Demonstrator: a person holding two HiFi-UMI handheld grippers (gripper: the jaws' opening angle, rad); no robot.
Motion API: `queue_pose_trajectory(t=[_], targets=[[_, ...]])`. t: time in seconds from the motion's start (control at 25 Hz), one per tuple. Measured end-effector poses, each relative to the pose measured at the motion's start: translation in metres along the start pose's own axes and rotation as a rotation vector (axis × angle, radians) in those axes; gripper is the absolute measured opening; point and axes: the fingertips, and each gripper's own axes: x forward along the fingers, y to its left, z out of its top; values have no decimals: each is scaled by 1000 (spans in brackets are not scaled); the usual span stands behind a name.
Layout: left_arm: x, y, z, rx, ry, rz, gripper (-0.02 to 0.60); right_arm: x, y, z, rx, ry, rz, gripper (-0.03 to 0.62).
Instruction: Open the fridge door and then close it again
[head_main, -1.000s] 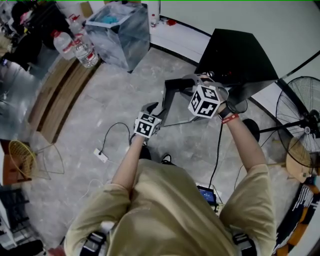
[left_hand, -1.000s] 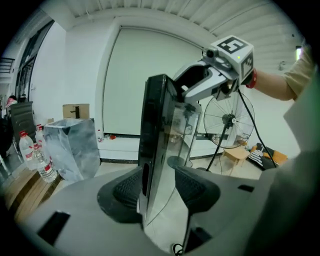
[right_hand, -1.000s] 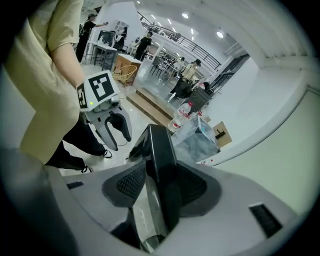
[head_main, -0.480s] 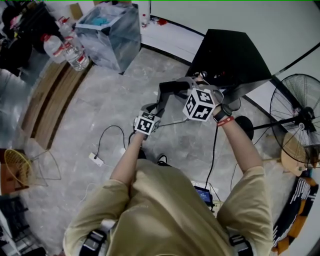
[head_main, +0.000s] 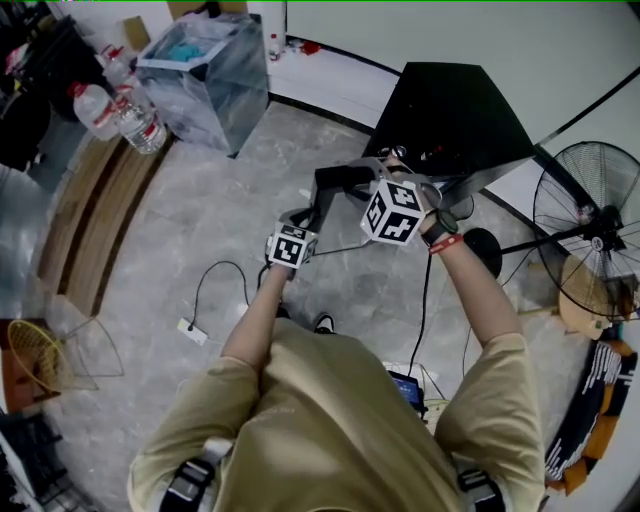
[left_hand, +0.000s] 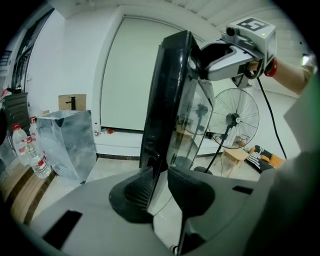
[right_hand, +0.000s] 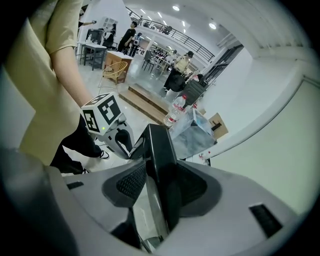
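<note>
Left gripper (left_hand: 160, 170) fingers (left_hand: 192, 192) closing, seemingly pinching fridge door (left_hand: 167, 90); hidden overhead.

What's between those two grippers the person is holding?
The open fridge door: the right gripper grips its top, and the left gripper, jaws just closing, pinches its edge lower down. Clearest in the left gripper view.

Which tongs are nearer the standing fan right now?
Right. The right tongs clamp the top of the fridge door, toward the fan; the left tongs, jaws just closing on the door lower down, sit farther from it.
</note>
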Motion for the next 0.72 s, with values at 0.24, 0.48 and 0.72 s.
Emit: queue_pose_trajectory(t=[0.24, 0.48, 0.72], targets=[[9, 11, 7, 0, -3, -18, 101, 9, -11, -2, 27, 29, -12, 204], [16, 22, 13, 32, 11, -48, 100, 17, -23, -1, 59, 52, -16, 204], [26, 31, 23, 63, 27, -76, 98, 24, -34, -4, 93, 75, -30, 204]])
